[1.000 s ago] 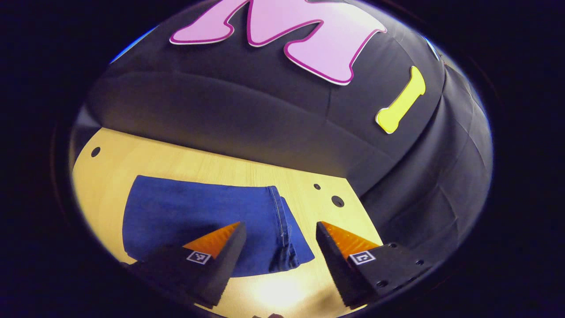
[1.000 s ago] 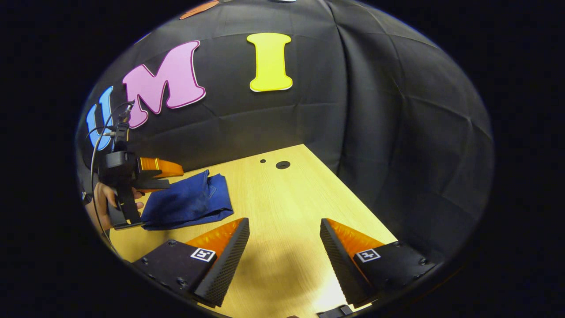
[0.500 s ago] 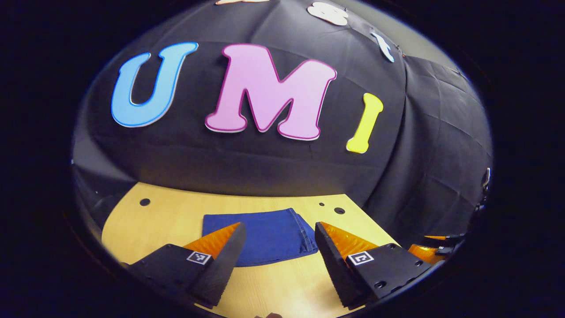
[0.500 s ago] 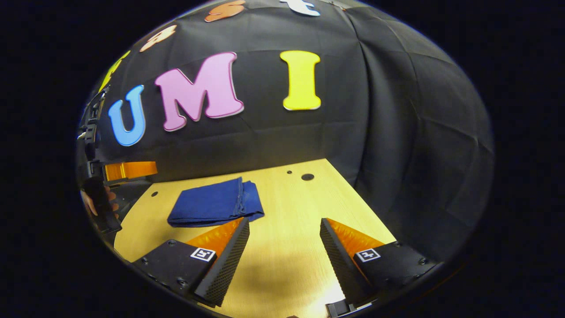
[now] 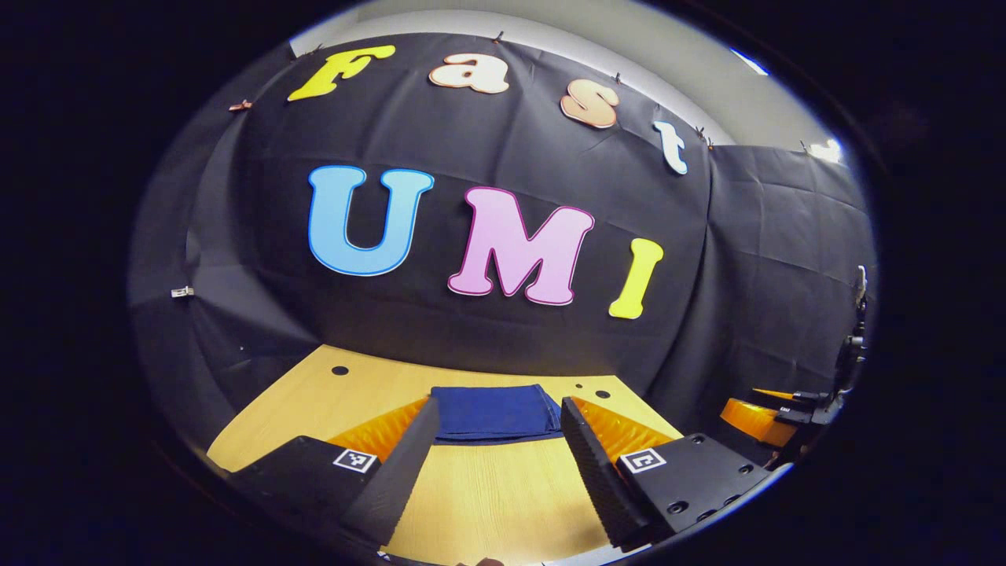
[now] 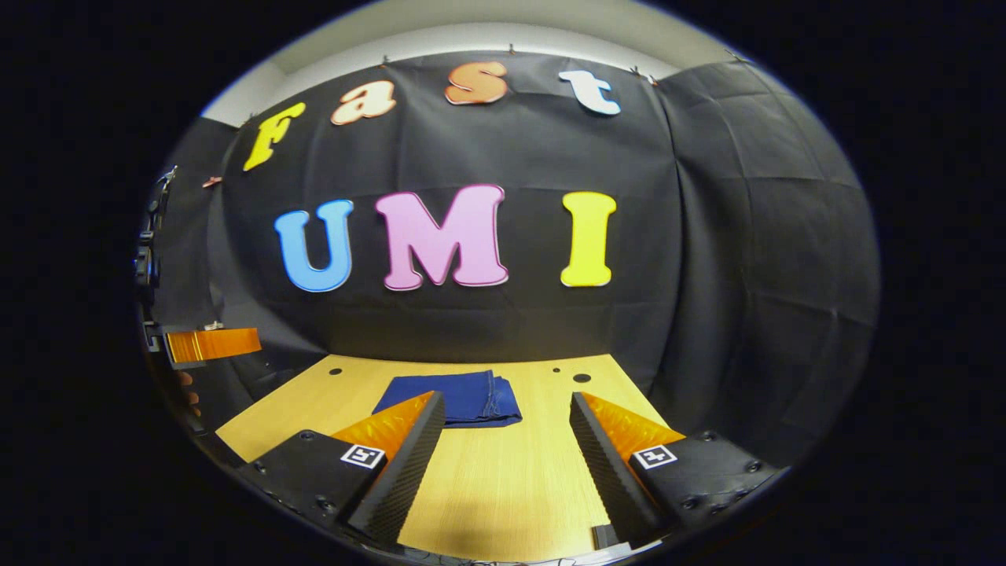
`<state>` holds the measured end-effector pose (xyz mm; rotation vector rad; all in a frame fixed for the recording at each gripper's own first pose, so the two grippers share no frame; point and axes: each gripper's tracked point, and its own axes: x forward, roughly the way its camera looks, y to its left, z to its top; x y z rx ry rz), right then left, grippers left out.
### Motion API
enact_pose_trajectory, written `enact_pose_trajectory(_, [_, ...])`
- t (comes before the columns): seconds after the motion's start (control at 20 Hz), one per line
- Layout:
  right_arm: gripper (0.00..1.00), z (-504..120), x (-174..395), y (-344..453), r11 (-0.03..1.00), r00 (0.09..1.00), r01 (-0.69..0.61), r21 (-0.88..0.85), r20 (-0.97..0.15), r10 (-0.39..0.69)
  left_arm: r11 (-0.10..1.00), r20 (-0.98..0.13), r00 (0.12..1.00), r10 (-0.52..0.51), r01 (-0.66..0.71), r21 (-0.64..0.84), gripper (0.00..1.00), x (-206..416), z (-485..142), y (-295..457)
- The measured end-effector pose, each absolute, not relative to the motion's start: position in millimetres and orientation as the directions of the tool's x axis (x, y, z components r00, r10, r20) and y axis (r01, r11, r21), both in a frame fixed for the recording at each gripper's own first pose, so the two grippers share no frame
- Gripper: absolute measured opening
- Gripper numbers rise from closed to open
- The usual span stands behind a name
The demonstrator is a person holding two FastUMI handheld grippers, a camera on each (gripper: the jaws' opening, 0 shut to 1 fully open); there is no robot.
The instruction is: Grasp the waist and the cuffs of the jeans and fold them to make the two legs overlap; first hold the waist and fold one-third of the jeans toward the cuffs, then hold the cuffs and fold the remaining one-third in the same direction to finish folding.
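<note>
Jeans (image 5: 493, 412) are folded into a compact rectangular bundle, lying flat on the wooden surface (image 5: 487, 495) toward its far edge, near the black cloth wall.

Left gripper view: left hand-held gripper (image 5: 497, 417) is released, jaws spread wide, nothing between them. It hangs above the near part of the surface, well apart from the jeans, which sit at 12 o'clock beyond the fingertips. The other hand-held gripper shows at 3 o'clock by the edge of the view, off the side of the surface.

Right gripper view: right hand-held gripper (image 6: 508, 399) is also released, jaws wide, empty. Jeans (image 6: 460, 398) lie ahead at about 11 o'clock, partly hidden behind its left finger (image 6: 397, 460); stitched hem edges stacked at the bundle's right end. The left hand-held gripper (image 6: 211, 344) shows at 9 o'clock, off the side of the surface, with part of a hand (image 6: 189, 393) under it.

Small round holes (image 6: 581, 378) in the surface beside the jeans, at the far right corner.
</note>
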<state>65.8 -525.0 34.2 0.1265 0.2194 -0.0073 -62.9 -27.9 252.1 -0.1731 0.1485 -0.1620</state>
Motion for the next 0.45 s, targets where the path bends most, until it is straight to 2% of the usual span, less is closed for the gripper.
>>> enact_pose_trajectory(0.2, [0.98, 58.4, 21.6, -504.0, 0.994, 0.978, -0.019, 0.109, -0.202, 0.041, 0.977, -0.144, 0.979, -0.144, 0.118, -0.176, 0.96, -126.0, 248.1, -0.7])
enact_pose_trajectory(0.45, [0.98, 58.2, -9.9, -489.2, 0.992, 0.976, -0.055, 0.116, -0.204, 0.078, 0.990, -0.116, 0.989, -0.092, 0.079, -0.115, 0.96, -156.8, 256.3, 16.9])
